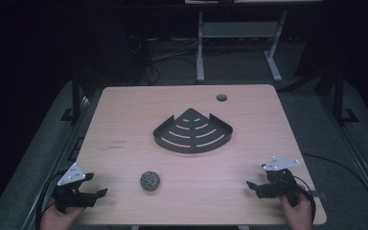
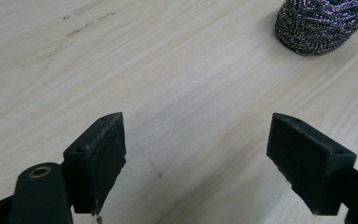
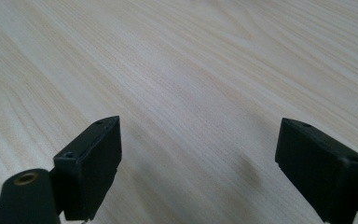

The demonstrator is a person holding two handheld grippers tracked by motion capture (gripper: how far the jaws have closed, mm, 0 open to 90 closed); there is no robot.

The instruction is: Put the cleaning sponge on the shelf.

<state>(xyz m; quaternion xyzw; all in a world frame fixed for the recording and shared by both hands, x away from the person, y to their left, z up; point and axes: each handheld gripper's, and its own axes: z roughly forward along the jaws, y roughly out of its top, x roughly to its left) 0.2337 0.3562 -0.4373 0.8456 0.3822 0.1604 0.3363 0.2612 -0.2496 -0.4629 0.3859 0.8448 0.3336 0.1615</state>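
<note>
A ball of steel wool lies on the wooden table near its front edge, left of centre; the left gripper view has that steel wool at its top right. A dark metal corner shelf with curved slots lies flat at the table's middle. My left gripper rests at the front left corner, open, with bare wood between its jaws. At the front right, my right gripper is open over bare wood, holding nothing.
A round cable hole sits near the table's far right edge. Behind the table are a white desk frame and cables on a dark floor. Cables trail from both grippers off the front corners.
</note>
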